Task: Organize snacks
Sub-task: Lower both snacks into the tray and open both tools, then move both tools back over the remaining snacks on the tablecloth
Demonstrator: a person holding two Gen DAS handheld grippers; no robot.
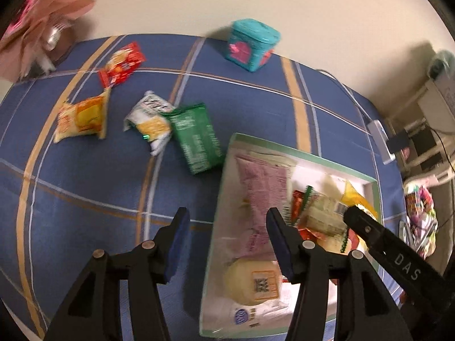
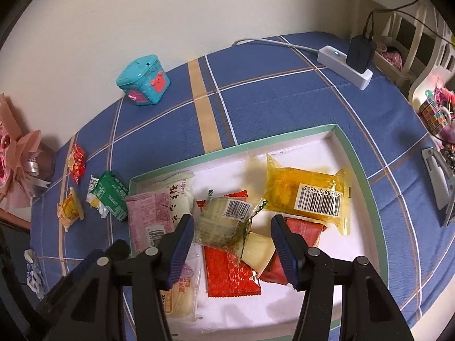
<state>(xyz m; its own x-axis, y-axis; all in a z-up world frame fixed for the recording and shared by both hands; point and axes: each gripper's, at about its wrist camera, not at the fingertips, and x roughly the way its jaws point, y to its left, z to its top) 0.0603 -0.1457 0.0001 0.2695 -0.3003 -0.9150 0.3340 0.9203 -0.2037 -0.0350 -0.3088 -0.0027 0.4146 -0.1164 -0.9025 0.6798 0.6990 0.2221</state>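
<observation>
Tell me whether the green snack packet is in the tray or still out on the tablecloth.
Out. The green snack packet lies on the blue checked tablecloth, just outside the green-rimmed white tray, beside a white and yellow packet.

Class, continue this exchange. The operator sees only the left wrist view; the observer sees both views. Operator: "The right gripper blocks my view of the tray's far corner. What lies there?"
Observer: A yellow packet with a barcode, near the tray's right wall.
Operator: Is the right gripper holding anything?
Observer: No. It is open above a clear packet, and its pads do not press on it.
Operator: Is anything loose that I miss?
Observer: A crumpled wrapper, far left of the tray.
</observation>
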